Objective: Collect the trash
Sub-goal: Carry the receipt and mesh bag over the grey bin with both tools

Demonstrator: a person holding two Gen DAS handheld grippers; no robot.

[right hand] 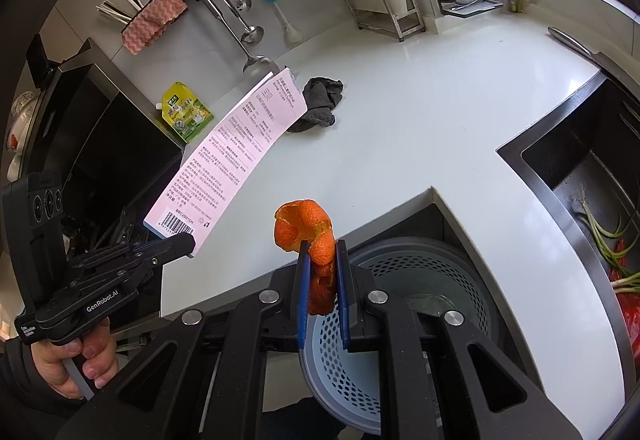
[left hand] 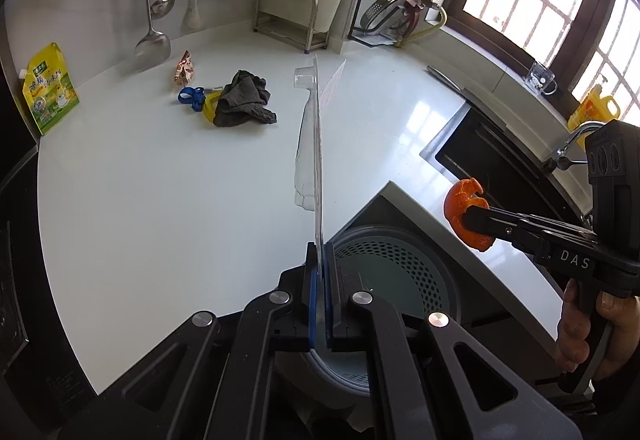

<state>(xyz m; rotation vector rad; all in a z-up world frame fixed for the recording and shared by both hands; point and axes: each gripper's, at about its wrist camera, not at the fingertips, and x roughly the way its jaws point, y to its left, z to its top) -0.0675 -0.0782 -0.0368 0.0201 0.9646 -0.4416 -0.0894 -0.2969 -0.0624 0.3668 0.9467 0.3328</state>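
Two pinched scraps: curled orange peel [right hand: 316,240], pink-backed clear blister pack [right hand: 228,160].

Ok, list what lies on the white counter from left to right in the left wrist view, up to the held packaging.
Yellow-green pouch → crumpled snack wrapper → blue and yellow item → dark grey cloth → clear blister pack clamped in the left gripper.

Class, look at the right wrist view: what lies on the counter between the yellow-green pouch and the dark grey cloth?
No object lies there; only bare white counter. The held packaging card crosses in front of the gap between pouch and cloth.
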